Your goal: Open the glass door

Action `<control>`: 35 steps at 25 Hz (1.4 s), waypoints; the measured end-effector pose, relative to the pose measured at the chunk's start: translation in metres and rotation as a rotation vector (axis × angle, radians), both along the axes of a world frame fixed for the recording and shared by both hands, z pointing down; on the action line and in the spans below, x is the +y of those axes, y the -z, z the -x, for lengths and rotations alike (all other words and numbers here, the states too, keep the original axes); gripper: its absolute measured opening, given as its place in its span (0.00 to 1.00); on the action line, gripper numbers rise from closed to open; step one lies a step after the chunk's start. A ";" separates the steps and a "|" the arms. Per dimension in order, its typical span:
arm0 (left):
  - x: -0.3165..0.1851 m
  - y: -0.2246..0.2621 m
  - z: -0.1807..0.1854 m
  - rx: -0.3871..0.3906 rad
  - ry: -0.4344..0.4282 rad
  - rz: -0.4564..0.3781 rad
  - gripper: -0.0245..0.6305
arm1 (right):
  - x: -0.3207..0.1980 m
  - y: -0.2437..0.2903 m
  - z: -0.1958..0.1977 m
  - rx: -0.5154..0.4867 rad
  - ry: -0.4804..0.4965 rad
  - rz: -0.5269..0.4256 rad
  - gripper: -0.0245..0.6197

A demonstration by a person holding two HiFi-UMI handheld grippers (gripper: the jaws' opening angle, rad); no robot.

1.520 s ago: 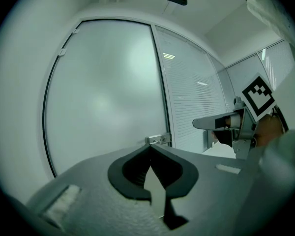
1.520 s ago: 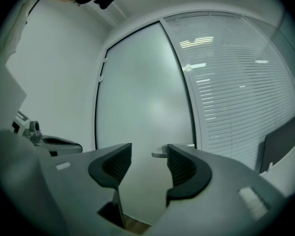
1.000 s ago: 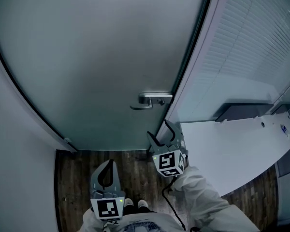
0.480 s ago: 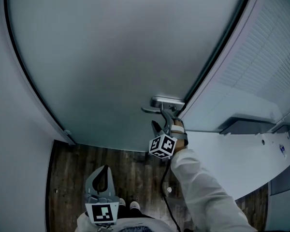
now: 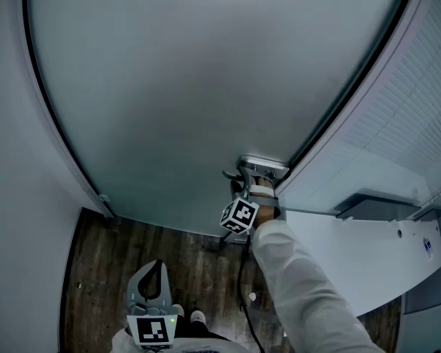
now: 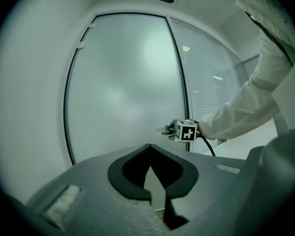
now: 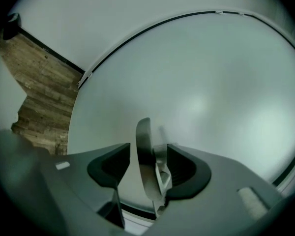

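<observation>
Two shifts since a second ago, read left to right. Left tool now lower in the head view, down near the bottom edge over the wooden floor. Right tool a second ago low by the foot of the door and well clear of the handle. Now up at the lever handle and rolled onto its side, with the white sleeve stretched out behind it.

Frosted glass door across most of the head view. Lever handle at its right edge, just beside the frame and the slatted panel.

Left tool: closed, tips meeting, nothing between them. Aimed at the glass door from well back, touching nothing.

Right tool: jaws apart, though just now closing in, with the lever handle standing between them. In the right gripper view, lever handle close against the right-hand jaw with a clear gap to the other. Straddled, then — not yet squeezed from both sides.
</observation>
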State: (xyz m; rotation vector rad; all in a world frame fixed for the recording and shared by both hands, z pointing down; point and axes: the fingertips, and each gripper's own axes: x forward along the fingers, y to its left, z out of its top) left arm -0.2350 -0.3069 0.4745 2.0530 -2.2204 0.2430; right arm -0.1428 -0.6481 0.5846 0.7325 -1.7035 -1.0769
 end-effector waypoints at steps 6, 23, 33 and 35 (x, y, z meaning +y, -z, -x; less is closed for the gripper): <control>-0.003 -0.006 0.001 0.003 0.007 0.012 0.04 | -0.002 -0.005 0.011 0.065 0.031 -0.056 0.27; -0.016 -0.013 -0.029 -0.003 -0.040 0.036 0.04 | -0.004 -0.010 0.009 0.398 0.012 -0.199 0.19; -0.004 -0.002 -0.037 -0.017 -0.012 0.019 0.04 | 0.016 -0.034 -0.005 0.639 0.010 -0.232 0.18; 0.005 -0.008 -0.035 -0.030 0.004 0.035 0.04 | 0.024 -0.034 -0.004 0.625 0.014 -0.227 0.18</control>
